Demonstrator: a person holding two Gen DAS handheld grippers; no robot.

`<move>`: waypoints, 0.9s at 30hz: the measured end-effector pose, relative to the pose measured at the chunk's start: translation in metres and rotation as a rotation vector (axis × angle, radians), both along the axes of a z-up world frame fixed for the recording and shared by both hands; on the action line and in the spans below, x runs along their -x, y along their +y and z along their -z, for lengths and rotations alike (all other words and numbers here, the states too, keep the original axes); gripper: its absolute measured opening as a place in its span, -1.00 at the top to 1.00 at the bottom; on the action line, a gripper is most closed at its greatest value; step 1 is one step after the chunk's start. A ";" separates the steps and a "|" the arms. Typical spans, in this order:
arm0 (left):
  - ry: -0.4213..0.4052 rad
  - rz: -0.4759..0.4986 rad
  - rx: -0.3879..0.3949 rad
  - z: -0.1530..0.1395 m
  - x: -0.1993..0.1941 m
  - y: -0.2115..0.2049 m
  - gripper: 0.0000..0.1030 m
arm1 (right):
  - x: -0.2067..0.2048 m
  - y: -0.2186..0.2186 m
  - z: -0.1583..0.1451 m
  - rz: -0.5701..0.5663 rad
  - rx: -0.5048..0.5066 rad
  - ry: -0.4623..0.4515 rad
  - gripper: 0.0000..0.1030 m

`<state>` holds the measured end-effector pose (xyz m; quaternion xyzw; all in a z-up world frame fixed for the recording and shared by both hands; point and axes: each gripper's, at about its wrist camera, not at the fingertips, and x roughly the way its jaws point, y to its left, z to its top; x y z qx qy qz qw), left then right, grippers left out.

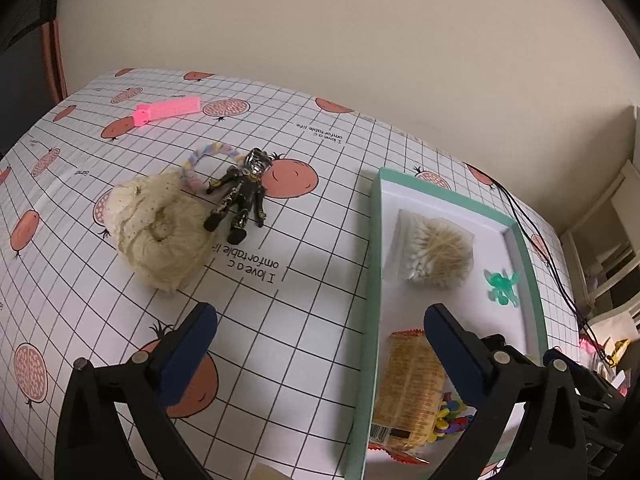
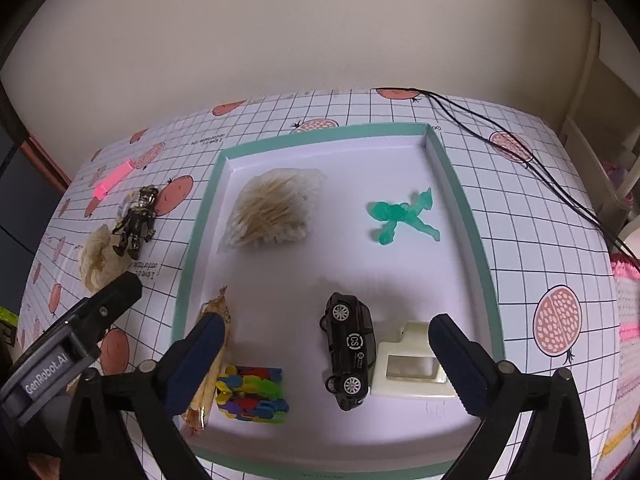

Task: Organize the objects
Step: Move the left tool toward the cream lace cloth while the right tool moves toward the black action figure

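Observation:
A shallow teal-rimmed tray holds a bag of cotton swabs, a green rubbery figure, a black toy car, a cream plastic piece, colourful clips and a biscuit packet. Left of the tray lie a black toy figure, a cream cloth bundle with a pastel loop, and a pink comb. My left gripper hangs open over the tray's left rim. My right gripper hovers open above the car.
A pomegranate-print grid cloth covers the table, which ends at a beige wall. Black cables run across its far right corner. White shelving stands to the right. The left gripper's body shows at the lower left of the right wrist view.

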<state>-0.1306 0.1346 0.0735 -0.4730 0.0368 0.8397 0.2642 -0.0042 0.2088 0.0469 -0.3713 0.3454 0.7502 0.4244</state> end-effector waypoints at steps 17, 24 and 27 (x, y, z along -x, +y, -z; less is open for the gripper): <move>-0.041 -0.089 -0.109 -0.022 0.041 -0.043 -1.00 | 0.014 0.000 -0.007 -0.007 -0.001 0.026 -1.00; -0.009 -0.192 -0.127 -0.034 0.073 -0.083 -1.00 | 0.037 -0.003 -0.024 -0.016 -0.012 0.080 -1.00; -0.007 -0.218 -0.138 -0.037 0.087 -0.095 -1.00 | 0.054 -0.008 -0.031 -0.040 -0.023 0.106 -1.00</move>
